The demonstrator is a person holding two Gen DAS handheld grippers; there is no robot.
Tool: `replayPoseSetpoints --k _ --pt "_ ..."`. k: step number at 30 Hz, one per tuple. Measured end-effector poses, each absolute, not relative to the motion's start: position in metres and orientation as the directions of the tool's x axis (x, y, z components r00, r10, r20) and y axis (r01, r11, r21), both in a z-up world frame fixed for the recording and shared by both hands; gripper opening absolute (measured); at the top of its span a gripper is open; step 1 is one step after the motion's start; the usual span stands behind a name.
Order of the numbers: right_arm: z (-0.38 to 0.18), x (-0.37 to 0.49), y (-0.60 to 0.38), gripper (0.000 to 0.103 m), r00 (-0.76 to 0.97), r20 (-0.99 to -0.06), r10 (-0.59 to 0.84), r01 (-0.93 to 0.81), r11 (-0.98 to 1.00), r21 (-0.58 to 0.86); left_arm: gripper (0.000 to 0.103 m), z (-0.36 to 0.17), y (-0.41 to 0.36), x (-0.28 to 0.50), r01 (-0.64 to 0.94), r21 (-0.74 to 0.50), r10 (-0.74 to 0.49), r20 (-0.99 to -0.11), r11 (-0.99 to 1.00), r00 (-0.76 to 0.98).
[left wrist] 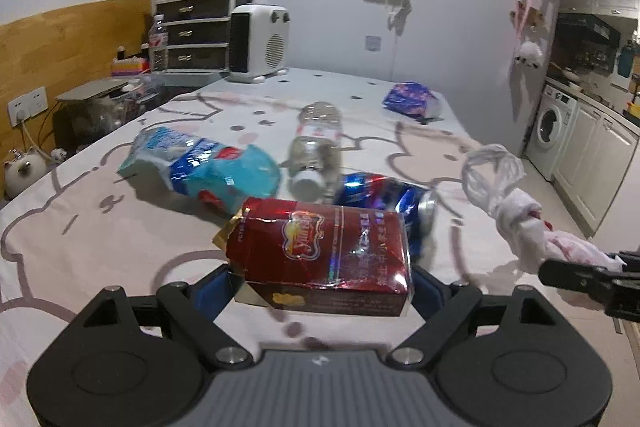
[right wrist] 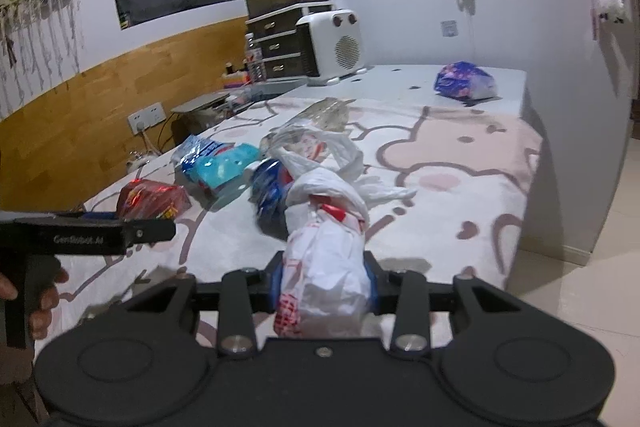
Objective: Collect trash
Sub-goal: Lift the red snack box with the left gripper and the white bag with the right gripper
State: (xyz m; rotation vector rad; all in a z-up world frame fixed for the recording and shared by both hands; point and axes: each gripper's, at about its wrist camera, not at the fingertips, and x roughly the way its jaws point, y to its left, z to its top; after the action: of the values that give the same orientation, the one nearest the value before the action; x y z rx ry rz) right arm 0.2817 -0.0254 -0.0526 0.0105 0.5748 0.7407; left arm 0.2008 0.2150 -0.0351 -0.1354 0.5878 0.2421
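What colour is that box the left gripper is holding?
The box is shiny dark red with gold lettering, clearest in the left wrist view.

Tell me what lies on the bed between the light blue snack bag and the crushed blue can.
A clear plastic bottle lies between the light blue snack bag and the crushed blue can, white cap toward the camera. The left wrist view shows it best.

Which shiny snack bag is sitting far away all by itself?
The purple-blue bag near the far end of the table. The light-blue bag and the red pack sit close to the bottle and can.
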Motion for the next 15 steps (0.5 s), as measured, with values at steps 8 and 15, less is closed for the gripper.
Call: replayPoseSetpoints --k 8,15 --pt "-0.038 0.275 -0.065 0.039 0.655 -0.46 0.6 -0.585 0.788 0.194 0.09 -0.021 0.162 0.205 -0.2 -0.036 0.151 -0.533 0.979 0.833" --pt "-0.032 0.277 -0.11 0.039 0.7 -0.441 0.562 -0.531 0.822 0.204 0.09 -0.013 0.117 0.219 -0.145 -0.029 0.11 -0.514 0.989 0.851"
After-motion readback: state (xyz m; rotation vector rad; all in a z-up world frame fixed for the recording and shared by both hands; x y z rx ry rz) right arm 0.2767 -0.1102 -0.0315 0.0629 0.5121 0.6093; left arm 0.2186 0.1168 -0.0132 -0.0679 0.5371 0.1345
